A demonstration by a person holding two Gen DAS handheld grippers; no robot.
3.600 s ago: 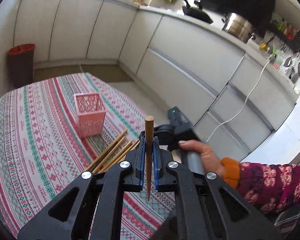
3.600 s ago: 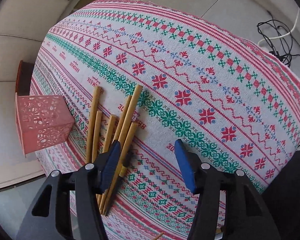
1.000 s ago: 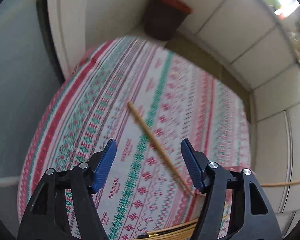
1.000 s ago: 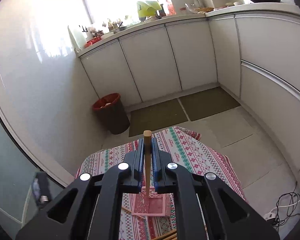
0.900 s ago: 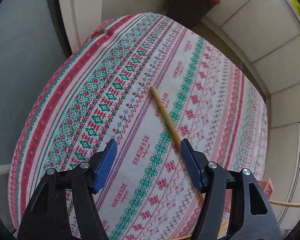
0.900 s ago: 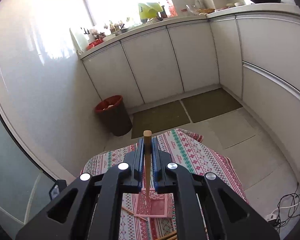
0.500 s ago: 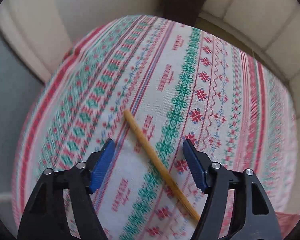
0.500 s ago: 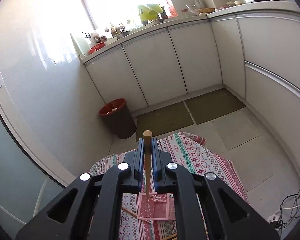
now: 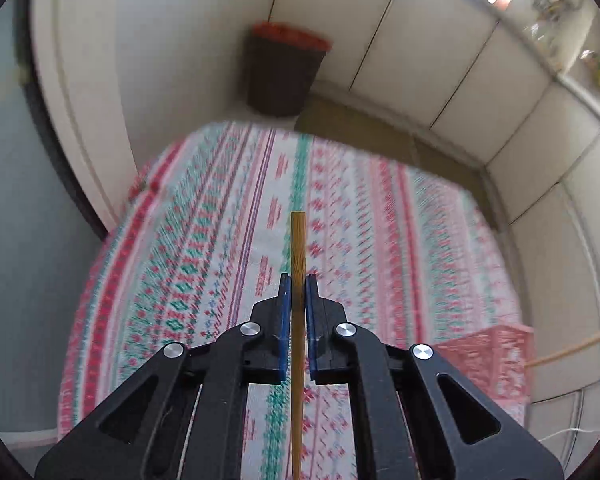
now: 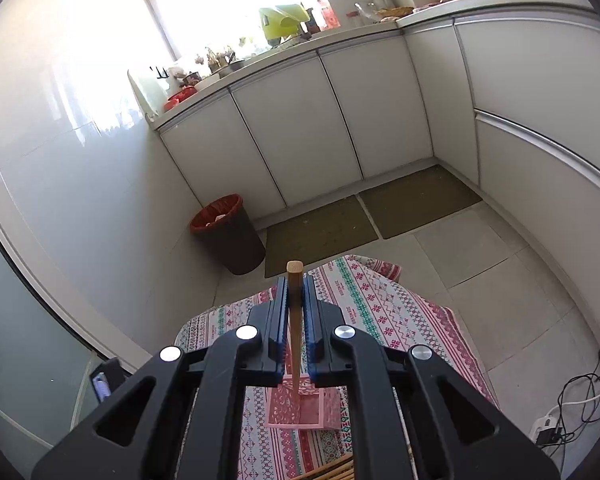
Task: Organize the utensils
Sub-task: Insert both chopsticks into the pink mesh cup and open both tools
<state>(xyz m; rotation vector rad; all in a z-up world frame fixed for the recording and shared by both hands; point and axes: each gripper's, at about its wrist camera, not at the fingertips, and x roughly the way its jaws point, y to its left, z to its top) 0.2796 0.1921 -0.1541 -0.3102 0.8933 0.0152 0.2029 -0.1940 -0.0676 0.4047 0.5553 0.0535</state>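
Note:
My left gripper (image 9: 298,280) is closing its jaws on a wooden chopstick (image 9: 299,240), and the blue pads press on it. The stick points up and away over the patterned tablecloth (image 9: 204,260), clear of the cloth. My right gripper (image 10: 296,280) is shut on a second chopstick (image 10: 294,268), held upright. Its lower end hangs over the open top of the pink lattice basket (image 10: 296,408). In the left wrist view the basket (image 9: 492,360) stands at the right, with the tip of the right-hand chopstick (image 9: 572,346) beyond it. Several loose chopsticks (image 10: 336,468) lie on the cloth near the bottom edge.
The small table stands in a kitchen corner. A dark bin with a red rim (image 10: 228,236) sits on the floor beyond it, near white cabinets (image 10: 300,128). Cables and a power strip (image 10: 572,408) lie on the floor at the right.
My left gripper shut on the chopstick that lay on the cloth and lifted it off. My right gripper stayed shut on its chopstick and drifted slightly over the basket.

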